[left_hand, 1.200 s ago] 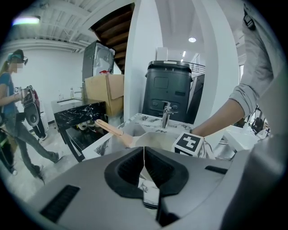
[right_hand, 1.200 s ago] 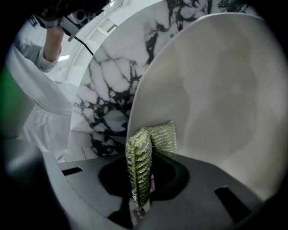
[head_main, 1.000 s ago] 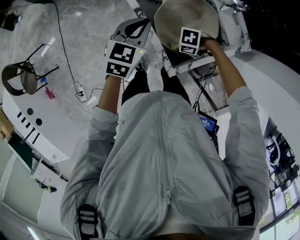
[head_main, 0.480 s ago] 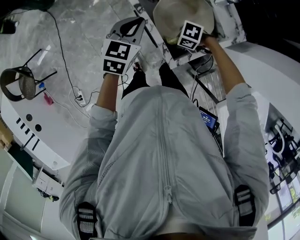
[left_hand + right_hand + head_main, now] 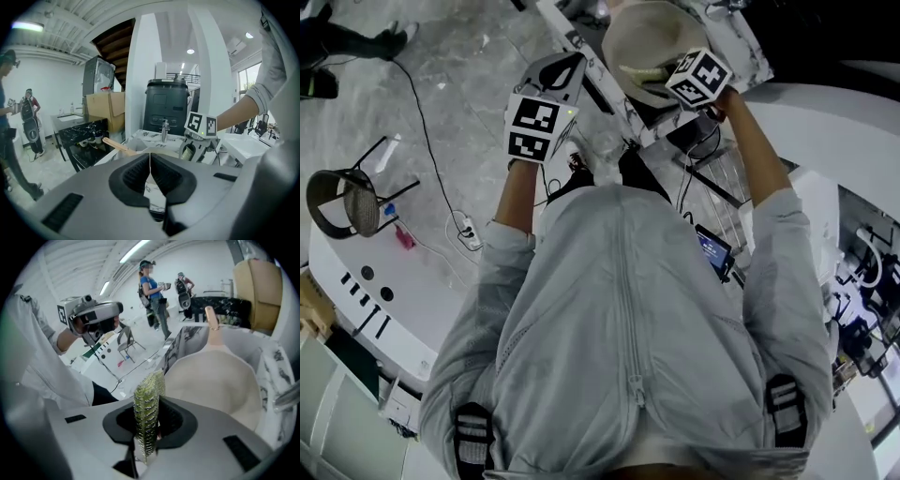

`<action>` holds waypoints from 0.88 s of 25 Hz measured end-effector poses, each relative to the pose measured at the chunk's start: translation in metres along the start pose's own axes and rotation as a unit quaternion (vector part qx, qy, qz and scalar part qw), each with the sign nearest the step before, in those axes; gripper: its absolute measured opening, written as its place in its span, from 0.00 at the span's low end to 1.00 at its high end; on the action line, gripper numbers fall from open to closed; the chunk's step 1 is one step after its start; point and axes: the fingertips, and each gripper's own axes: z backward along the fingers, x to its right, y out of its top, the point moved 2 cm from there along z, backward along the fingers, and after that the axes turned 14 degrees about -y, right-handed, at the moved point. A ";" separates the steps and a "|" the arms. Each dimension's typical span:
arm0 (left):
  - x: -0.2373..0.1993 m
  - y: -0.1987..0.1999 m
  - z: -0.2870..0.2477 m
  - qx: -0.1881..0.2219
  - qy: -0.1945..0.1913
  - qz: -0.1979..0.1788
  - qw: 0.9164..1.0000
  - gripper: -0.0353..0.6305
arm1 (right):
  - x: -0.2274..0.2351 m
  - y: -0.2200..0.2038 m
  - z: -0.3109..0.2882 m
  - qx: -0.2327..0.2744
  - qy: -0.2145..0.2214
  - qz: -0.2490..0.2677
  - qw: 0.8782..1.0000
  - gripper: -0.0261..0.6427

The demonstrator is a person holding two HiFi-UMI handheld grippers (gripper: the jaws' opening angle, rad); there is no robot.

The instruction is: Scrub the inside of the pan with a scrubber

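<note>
A beige pan (image 5: 649, 39) sits in a marble-patterned sink (image 5: 748, 49) in front of the person. The pan's wooden handle (image 5: 213, 329) points away in the right gripper view. My right gripper (image 5: 146, 427) is shut on a green-yellow mesh scrubber (image 5: 147, 404), held just over the pan's near rim (image 5: 215, 380). In the head view its marker cube (image 5: 703, 77) is at the pan's right side. My left gripper (image 5: 150, 174) is shut with nothing in it, held to the left of the pan (image 5: 154, 151), off the counter's edge.
A faucet (image 5: 165, 129) and a black appliance (image 5: 168, 108) stand behind the sink. A chair (image 5: 342, 202), a curved white desk (image 5: 384, 281) and floor cables (image 5: 464, 225) lie to the left. People (image 5: 152, 291) stand far off. A small blue screen (image 5: 712, 246) sits below the counter.
The right gripper with the scrubber has shifted from over the pan's middle toward its right rim. The left gripper stays about where it was. The head view has drifted.
</note>
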 end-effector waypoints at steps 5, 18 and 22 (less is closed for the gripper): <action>0.008 0.010 0.006 0.005 -0.031 -0.031 0.999 0.09 | 0.016 0.022 0.043 0.082 -0.137 -0.042 0.986 0.17; 0.035 0.081 0.010 0.038 -0.021 -0.099 0.994 0.09 | 0.014 -0.012 0.180 0.206 -0.347 -0.126 0.906 0.17; 0.047 0.114 0.006 0.063 -0.009 -0.120 0.991 0.09 | 0.018 -0.022 0.225 0.238 -0.384 -0.132 0.882 0.17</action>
